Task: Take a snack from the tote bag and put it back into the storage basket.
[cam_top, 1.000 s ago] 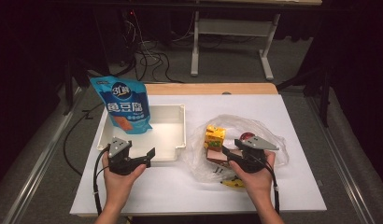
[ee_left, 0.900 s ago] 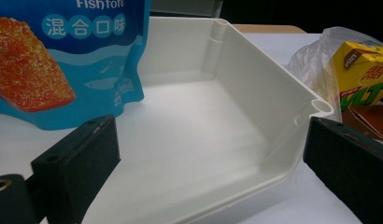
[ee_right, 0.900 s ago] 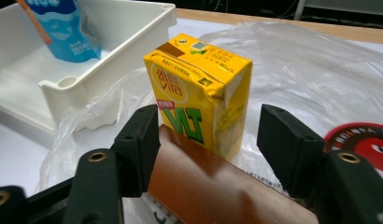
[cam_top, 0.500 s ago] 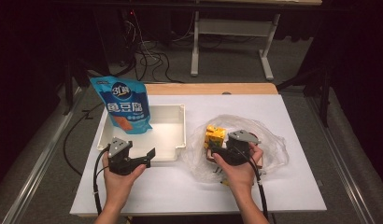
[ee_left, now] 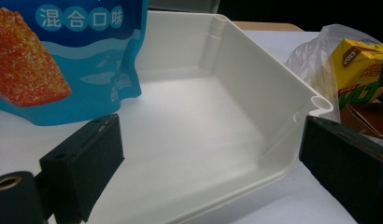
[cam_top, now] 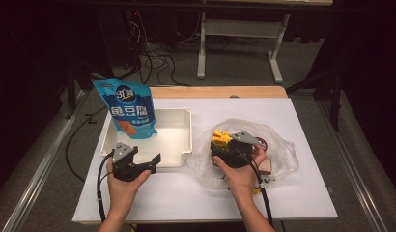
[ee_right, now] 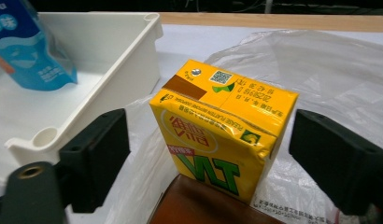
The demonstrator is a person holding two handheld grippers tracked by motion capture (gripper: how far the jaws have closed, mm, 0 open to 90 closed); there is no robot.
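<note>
Count: one blue foil snack pouch (cam_top: 128,108), one white rectangular plastic tray (cam_top: 186,137), one yellow drink carton (cam_top: 220,137), one crumpled clear plastic bag (cam_top: 278,145), two grippers.

High view, left to right: the pouch stands in the tray's left end, upper left of centre. The left gripper (cam_top: 150,163) sits at the tray's near edge, lower left. The carton stands on the bag at centre, at the right gripper (cam_top: 224,145).

The left gripper view adds the pouch's white characters "混合口味" and a brown box under the carton; jaws apart, straddling the tray's corner, nothing gripped. The right gripper view adds the carton's "VITA" logo, a QR code and a printed date code; its jaws have just been opening and stand clear on either side of the carton.
</note>
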